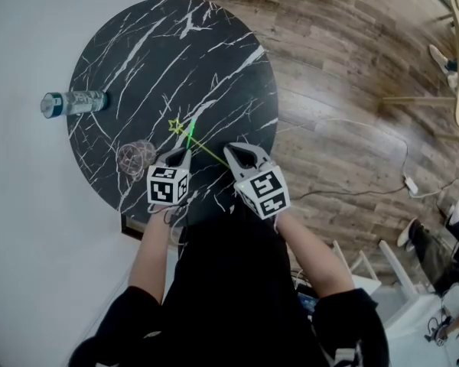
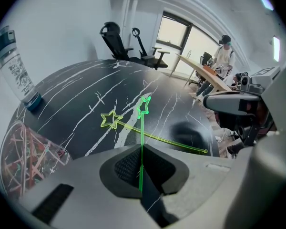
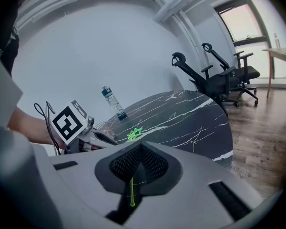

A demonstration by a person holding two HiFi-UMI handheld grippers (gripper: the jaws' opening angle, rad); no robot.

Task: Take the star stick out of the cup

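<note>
A clear cup [image 1: 135, 157] holding several thin coloured sticks stands on the black marble table [image 1: 138, 52], just left of my left gripper [image 1: 180, 155]. In the left gripper view the cup [image 2: 24, 161] is at the lower left. My left gripper [image 2: 142, 149] is shut on a green star stick [image 2: 144, 105] that points away over the table. A yellow-green star stick [image 2: 110, 119] slants across in front, its tail running to my right gripper [image 1: 233, 153]. In the right gripper view its tail [image 3: 131, 192] sits between the shut jaws of the right gripper [image 3: 139, 147]. Both stars are outside the cup.
A clear water bottle [image 1: 73, 102] with a dark cap lies at the table's left edge. Wooden floor [image 1: 344, 75] spreads to the right, with a cable on it. Office chairs [image 3: 219, 80] and a desk stand beyond the table, and a person [image 2: 224, 56] stands far off.
</note>
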